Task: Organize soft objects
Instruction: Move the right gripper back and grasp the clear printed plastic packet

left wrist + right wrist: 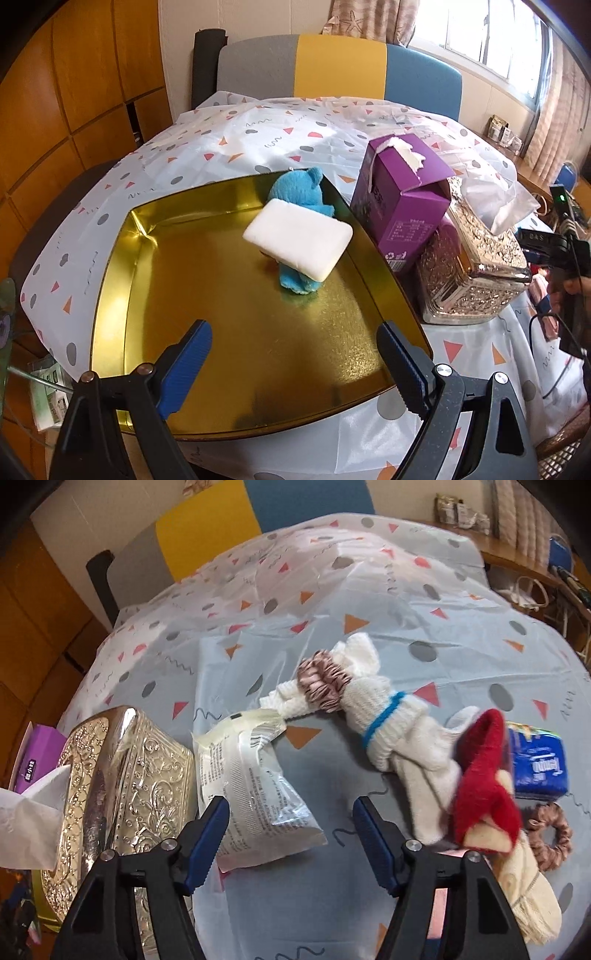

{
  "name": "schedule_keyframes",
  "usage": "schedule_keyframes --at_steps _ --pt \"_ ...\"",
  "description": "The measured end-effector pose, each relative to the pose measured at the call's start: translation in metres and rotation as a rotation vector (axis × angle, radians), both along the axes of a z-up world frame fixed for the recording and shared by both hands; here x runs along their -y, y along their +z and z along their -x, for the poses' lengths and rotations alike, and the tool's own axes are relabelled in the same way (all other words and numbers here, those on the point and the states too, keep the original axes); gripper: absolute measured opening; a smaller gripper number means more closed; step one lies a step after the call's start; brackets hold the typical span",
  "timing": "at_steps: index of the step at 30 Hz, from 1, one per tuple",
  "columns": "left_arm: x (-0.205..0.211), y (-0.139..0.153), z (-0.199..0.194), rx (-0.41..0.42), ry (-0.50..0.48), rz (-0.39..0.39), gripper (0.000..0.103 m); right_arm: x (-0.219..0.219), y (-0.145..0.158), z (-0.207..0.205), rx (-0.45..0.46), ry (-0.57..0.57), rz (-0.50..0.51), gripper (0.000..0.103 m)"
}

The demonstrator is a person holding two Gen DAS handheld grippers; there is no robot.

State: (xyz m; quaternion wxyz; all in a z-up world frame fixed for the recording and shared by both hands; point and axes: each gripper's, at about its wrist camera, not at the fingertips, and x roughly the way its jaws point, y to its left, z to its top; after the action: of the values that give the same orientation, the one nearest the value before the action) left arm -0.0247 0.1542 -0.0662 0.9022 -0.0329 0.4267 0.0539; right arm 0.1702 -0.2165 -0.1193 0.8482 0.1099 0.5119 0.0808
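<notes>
In the left wrist view a gold tray (122, 266) holds a blue plush toy (301, 190) with a white sponge (297, 238) lying on it. My left gripper (295, 365) is open and empty over the tray's near part. In the right wrist view my right gripper (291, 834) is open and empty above the tablecloth. Ahead of it lie white gloves with a blue band (384, 709), a pink scrunchie (325, 681) around white cloth, a red and cream cloth (484, 786), and a brown scrunchie (550, 834).
A purple box (399, 195) and a silver embossed tissue box (472, 266) stand right of the tray; the tissue box also shows in the right wrist view (122, 786). A clear plastic packet (251, 779) and a blue tissue pack (539, 764) lie on the patterned tablecloth (332, 583).
</notes>
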Motion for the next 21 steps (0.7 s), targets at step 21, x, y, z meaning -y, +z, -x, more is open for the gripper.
schedule_keyframes --at_steps 21 --pt "-0.001 -0.005 0.001 -0.006 -0.005 0.029 0.091 0.020 -0.011 0.010 -0.146 0.043 0.078 0.062"
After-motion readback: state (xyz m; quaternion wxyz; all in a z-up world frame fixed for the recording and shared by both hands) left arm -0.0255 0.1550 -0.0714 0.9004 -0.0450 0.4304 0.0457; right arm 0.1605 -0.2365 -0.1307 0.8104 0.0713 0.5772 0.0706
